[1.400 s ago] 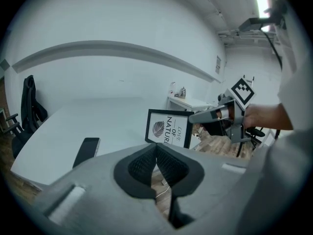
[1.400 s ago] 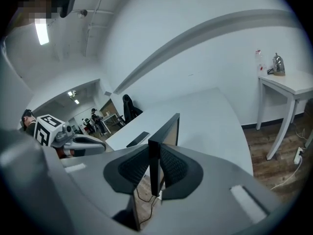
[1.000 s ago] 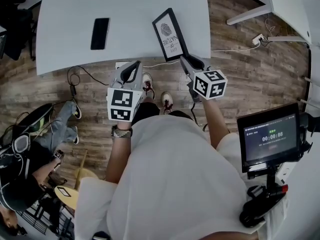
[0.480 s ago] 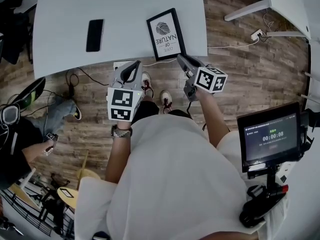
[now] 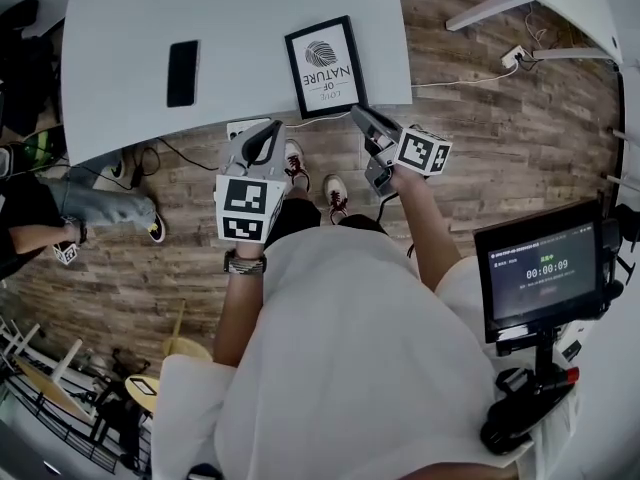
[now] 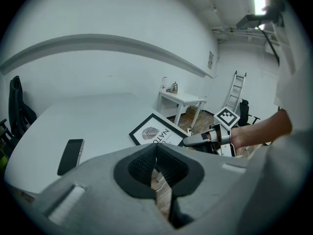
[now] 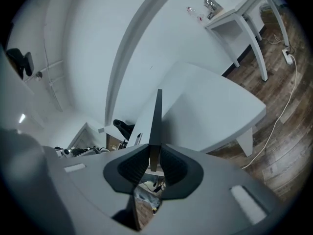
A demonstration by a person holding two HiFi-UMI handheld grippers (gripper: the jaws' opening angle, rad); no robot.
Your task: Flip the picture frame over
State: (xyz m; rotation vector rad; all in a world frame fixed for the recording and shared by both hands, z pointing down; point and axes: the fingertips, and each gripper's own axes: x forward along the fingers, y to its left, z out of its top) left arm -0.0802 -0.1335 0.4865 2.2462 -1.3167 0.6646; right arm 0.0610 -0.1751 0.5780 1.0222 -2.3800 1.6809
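The black picture frame [image 5: 323, 66] lies on the white table [image 5: 140, 8] near its front edge, print side up with a leaf and lettering. My right gripper [image 5: 362, 116] is shut on the frame's near right corner. In the right gripper view the frame [image 7: 155, 126] runs edge-on between the pads [image 7: 168, 164]. My left gripper [image 5: 268, 138] hangs over the floor just short of the table edge, shut and empty. From the left gripper view, the frame [image 6: 157, 132] and the right gripper [image 6: 188, 142] show beyond the closed pads [image 6: 146, 164].
A black phone [image 5: 182, 72] lies on the table left of the frame. Cables [image 5: 150, 153] trail on the wooden floor under the table edge. A second white table [image 5: 570, 3] stands at the upper right. A person [image 5: 40, 213] sits at the left. A screen [image 5: 540, 273] is mounted at my right.
The frame has gone from tilted up on its edge to lying flat with the print up. My right gripper rolled and sank with it. The left gripper stayed put.
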